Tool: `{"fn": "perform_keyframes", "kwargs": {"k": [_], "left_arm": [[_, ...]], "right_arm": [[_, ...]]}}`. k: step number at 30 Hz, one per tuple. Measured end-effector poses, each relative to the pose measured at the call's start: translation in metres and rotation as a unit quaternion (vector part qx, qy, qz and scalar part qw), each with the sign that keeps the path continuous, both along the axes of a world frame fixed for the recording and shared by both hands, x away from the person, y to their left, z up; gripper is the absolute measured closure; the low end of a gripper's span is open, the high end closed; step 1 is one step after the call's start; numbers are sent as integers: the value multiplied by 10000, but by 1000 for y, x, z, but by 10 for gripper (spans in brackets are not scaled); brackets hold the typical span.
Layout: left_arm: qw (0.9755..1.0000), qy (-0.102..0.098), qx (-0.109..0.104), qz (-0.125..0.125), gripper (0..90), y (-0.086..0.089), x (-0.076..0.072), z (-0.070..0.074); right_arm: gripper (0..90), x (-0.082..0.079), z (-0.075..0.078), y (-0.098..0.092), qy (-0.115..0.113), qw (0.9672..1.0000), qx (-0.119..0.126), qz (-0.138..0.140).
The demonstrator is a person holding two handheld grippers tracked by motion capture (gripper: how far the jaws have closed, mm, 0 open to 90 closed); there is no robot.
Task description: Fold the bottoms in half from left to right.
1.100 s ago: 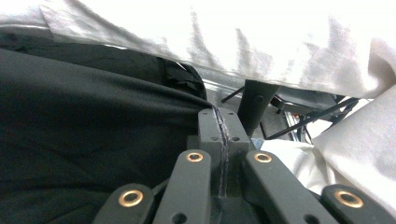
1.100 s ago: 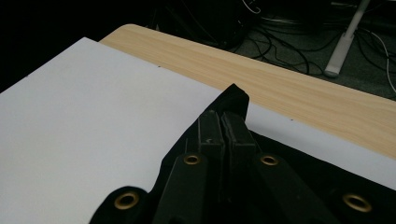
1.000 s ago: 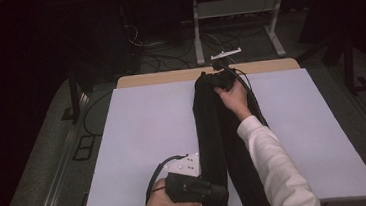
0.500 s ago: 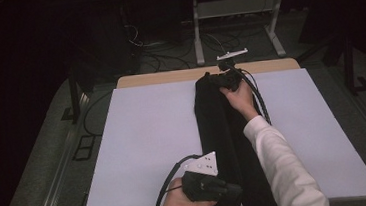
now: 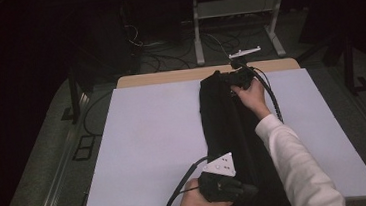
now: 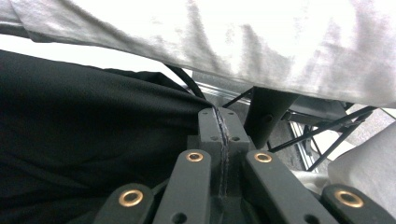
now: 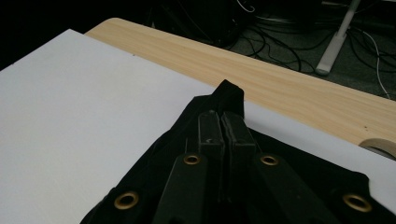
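A long black cloth point(image 5: 228, 124) lies folded in a strip from front to back on the white board point(image 5: 149, 136). My left gripper point(image 5: 251, 190) is at the cloth's near end, shut, with its closed jaws against the fabric edge point(image 6: 93, 130). In the left gripper view the left gripper point(image 6: 220, 121) shows a thin seam of cloth between its pads. My right gripper point(image 5: 225, 80) is at the far end. In its own view the right gripper point(image 7: 225, 123) is shut on the cloth, whose corner point(image 7: 229, 92) pokes up beyond the tips.
The board rests on a wooden table point(image 5: 168, 76) whose far strip point(image 7: 280, 88) is bare. A roll of tape point(image 7: 380, 145) lies at the right. A white sleeve point(image 6: 233, 42) hangs above the left gripper. Cables and stand legs point(image 5: 201, 51) lie on the floor beyond.
Both hands have shifted to the right, carrying the black cloth with them. The strip now lies right of the board's middle. Both pairs of jaws stay closed.
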State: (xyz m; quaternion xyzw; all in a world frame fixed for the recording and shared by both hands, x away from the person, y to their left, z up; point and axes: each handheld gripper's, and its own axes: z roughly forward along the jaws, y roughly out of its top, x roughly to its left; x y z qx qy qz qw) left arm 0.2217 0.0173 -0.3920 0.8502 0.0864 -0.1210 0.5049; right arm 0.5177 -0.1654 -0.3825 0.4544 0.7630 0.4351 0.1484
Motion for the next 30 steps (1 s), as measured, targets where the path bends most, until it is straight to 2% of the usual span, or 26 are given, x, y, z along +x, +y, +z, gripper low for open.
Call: {"fn": "perform_keyframes", "kwargs": {"k": [7, 13, 18, 23, 26, 30], "left_arm": [[10000, -1, 15, -18, 889, -22, 1, -4], [9999, 19, 123, -14, 889, -40, 3, -12], [9998, 44, 162, 55, 889, -49, 4, -18], [9992, -41, 398, 78, 889, -56, 3, -23], [9983, -124, 572, 69, 889, -60, 2, -25], [9982, -106, 583, 44, 889, -65, 4, -27]], "right_arm": [[860, 1, -5, -12, 52, 9998, -38, 185], [861, 3, -13, -24, 95, 9995, -66, 297], [861, 4, -20, -31, 157, 9995, -134, 225], [860, 5, -23, -38, 142, 9998, -26, 144], [861, 5, -26, -41, 156, 9997, -157, 130], [860, 5, -27, -45, 157, 9997, -171, 77]]}}
